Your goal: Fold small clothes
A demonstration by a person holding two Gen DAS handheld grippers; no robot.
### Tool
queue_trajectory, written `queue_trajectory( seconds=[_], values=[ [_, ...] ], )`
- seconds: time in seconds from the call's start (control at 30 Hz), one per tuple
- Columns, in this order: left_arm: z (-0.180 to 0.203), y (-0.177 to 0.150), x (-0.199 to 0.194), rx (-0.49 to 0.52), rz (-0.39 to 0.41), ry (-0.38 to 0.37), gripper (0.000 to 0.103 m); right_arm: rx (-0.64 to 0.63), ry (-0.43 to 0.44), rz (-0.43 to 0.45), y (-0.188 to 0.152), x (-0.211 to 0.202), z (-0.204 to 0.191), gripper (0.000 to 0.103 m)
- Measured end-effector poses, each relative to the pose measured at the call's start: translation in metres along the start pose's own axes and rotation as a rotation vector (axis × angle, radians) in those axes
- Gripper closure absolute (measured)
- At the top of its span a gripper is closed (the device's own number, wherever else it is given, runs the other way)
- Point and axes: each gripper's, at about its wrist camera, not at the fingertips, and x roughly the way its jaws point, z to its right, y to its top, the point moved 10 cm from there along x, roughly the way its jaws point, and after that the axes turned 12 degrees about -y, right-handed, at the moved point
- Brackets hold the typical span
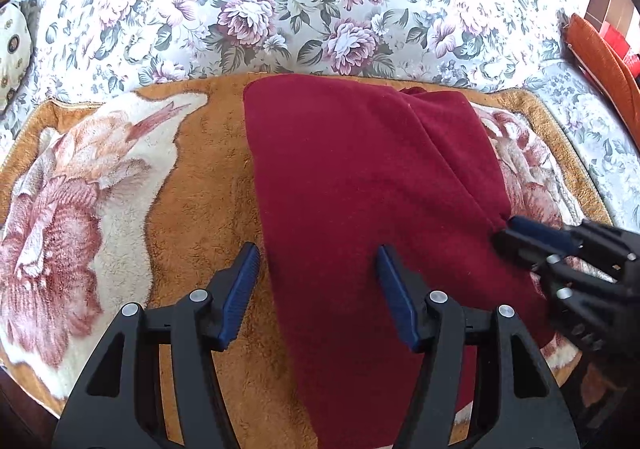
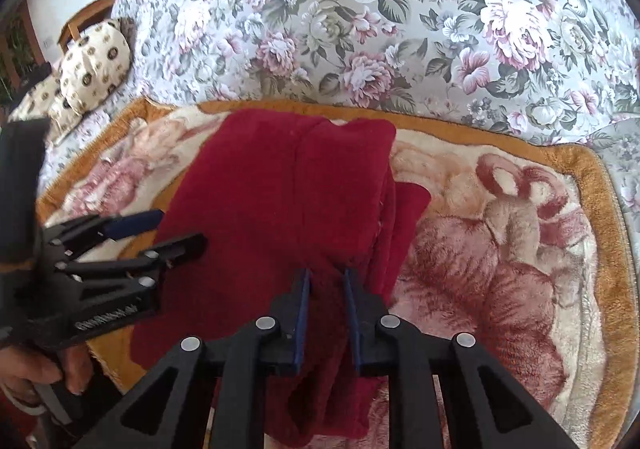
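A dark red garment (image 1: 360,189) lies partly folded on a plush orange mat (image 1: 200,177) with a pink flower print. My left gripper (image 1: 316,261) is open, its jaws wide, hovering over the garment's left edge near the front. It also shows at the left of the right wrist view (image 2: 176,229). My right gripper (image 2: 327,281) is shut on a bunched fold of the red garment (image 2: 280,189) at its near right side. In the left wrist view the right gripper (image 1: 516,229) pinches the cloth's right edge.
The mat lies on a floral sofa cover (image 1: 280,1). A cream patterned cushion (image 2: 96,61) sits at the far left. An orange cushion (image 1: 596,49) is at the far right. A hand (image 2: 36,373) holds the left gripper's handle.
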Motion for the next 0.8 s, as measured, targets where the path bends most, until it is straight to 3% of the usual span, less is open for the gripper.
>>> queue_trajectory(
  seconds=[0.13,0.33,0.4,0.47,0.5,0.8],
  values=[
    [0.002,-0.001,-0.009,0.010,0.012,0.027,0.042,0.049,0.022,0.018,0.003,-0.013,0.005,0.084],
    [0.002,0.001,-0.032,0.028,0.071,0.090,0.042,0.082,-0.011,0.073,0.001,-0.045,0.006,0.083],
    [0.001,0.000,-0.041,0.023,0.097,0.104,0.042,0.109,-0.023,0.082,-0.001,-0.051,0.007,0.078],
    [0.000,-0.003,-0.049,0.018,0.122,0.125,0.042,0.124,-0.029,0.097,-0.002,-0.055,0.006,0.064],
    [-0.001,-0.004,-0.054,0.015,0.133,0.134,0.042,0.126,-0.029,0.101,-0.004,-0.058,0.005,0.063],
    [0.003,-0.013,-0.079,0.032,0.186,0.190,0.042,0.170,-0.025,0.121,-0.014,-0.075,0.003,0.061]
  ],
)
